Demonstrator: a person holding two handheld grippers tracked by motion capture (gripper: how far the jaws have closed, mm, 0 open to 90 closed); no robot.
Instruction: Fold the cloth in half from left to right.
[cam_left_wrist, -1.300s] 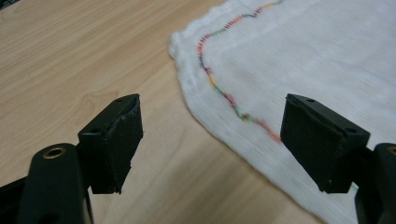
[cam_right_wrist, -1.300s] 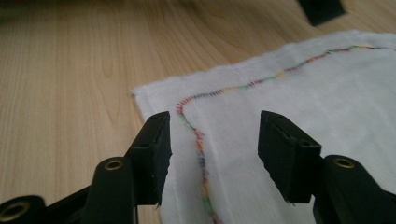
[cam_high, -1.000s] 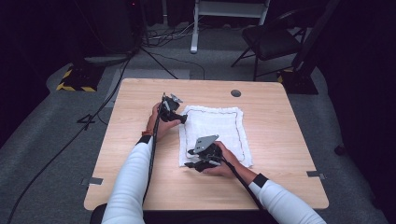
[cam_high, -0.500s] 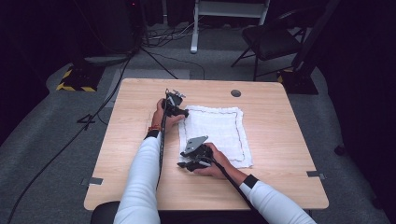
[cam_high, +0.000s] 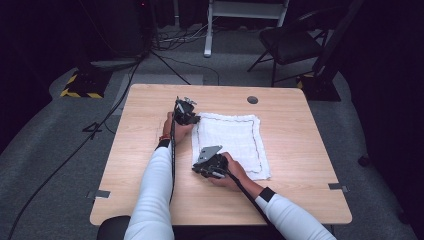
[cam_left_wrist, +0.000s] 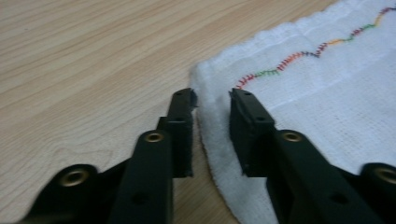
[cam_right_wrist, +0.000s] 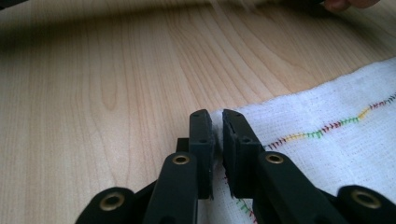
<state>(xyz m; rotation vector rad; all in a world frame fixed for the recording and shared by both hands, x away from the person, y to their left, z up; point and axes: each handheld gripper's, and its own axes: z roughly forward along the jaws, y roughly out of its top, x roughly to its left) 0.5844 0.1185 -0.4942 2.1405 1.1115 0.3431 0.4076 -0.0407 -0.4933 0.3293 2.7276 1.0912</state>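
Note:
A white towel (cam_high: 230, 142) with a coloured zigzag stitch near its border lies flat on the wooden table (cam_high: 300, 150). My left gripper (cam_high: 186, 112) is at the towel's far left corner. In the left gripper view, the left gripper (cam_left_wrist: 211, 95) is open, and the towel (cam_left_wrist: 327, 84) has its edge lying between the jaws. My right gripper (cam_high: 210, 162) is at the near left corner. In the right gripper view, the right gripper (cam_right_wrist: 215, 114) has its jaws pinched together on the corner of the towel (cam_right_wrist: 336, 140).
A round grommet hole (cam_high: 252, 99) sits near the table's far edge. Bare wood surrounds the towel on all sides. Beyond the table are a chair (cam_high: 295, 45), floor cables (cam_high: 165, 65) and a yellow-black striped block (cam_high: 80, 85).
My right gripper has slid a little to the left, from over the towel to its near left corner. The left gripper has barely shifted at the far corner.

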